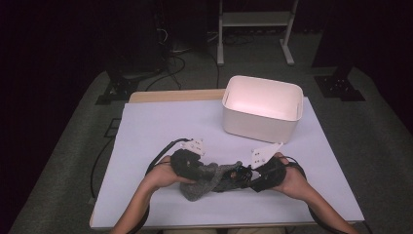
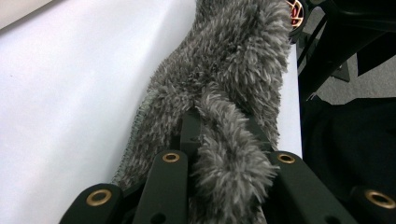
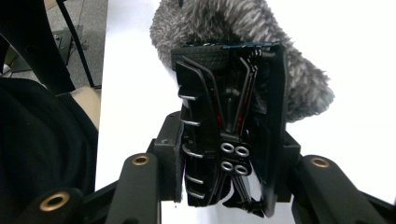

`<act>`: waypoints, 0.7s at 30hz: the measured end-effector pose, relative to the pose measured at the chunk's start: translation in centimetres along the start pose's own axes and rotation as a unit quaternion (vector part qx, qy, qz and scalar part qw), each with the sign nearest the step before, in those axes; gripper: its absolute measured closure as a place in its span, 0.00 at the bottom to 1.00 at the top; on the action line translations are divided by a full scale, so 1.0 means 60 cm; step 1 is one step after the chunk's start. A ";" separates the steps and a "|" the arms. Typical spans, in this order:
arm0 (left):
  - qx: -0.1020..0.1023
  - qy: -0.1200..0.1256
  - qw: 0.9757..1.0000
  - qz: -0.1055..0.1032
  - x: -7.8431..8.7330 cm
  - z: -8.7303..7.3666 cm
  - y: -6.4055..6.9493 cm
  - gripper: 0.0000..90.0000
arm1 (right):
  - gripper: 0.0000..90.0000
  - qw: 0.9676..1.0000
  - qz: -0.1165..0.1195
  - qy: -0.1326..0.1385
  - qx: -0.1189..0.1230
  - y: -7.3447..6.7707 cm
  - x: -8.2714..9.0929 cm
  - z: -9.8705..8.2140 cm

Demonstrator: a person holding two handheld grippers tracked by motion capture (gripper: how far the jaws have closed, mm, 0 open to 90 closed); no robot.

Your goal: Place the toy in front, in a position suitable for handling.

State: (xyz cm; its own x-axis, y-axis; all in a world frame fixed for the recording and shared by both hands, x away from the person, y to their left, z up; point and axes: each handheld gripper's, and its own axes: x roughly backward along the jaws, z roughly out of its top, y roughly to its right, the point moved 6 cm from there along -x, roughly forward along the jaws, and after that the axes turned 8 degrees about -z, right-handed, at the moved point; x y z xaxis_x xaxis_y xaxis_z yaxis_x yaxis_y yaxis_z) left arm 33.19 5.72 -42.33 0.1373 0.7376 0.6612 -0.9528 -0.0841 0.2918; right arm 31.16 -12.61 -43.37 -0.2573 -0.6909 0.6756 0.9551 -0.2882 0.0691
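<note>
Left gripper view: left claw (image 2: 224, 154) pinches grey cloth (image 2: 233, 70).

Dark room, grey carpet floor (image 1: 73, 146); white-topped table (image 1: 160, 126), wooden far edge; white frame stand (image 1: 253, 22) behind; black cables (image 1: 173, 63) on floor

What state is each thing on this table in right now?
Fluffy grey cloth: bunched, one end pinched by the left gripper.
Black toy car: clamped in the right gripper, touching the cloth.
White bin: upright, open, looks empty.
</note>
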 end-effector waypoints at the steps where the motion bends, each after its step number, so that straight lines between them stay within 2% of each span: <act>1: -0.002 -0.002 1.000 0.001 -0.001 0.001 0.000 0.85 | 0.63 1.000 -0.001 -0.001 -0.002 0.000 0.002 -0.003; 9: -0.005 -0.011 1.000 0.003 -0.009 0.007 0.003 0.84 | 0.60 1.000 -0.010 0.013 -0.017 0.004 0.021 -0.016; 15: -0.016 -0.022 1.000 0.000 -0.020 0.020 0.006 0.84 | 0.62 1.000 -0.014 -0.005 -0.005 0.001 0.019 -0.029; 21: -0.016 -0.026 1.000 0.004 -0.025 0.020 0.002 0.84 | 0.63 1.000 -0.004 -0.008 -0.020 0.006 0.014 -0.060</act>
State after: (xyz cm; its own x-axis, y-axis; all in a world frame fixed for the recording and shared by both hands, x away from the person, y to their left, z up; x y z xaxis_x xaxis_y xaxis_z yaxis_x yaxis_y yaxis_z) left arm 33.19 3.81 -42.46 0.1435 0.7010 0.6986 -0.9620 -0.0668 0.2647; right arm 30.78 -15.69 -45.38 -0.2619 -0.6781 0.6868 0.9463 -0.3200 0.0449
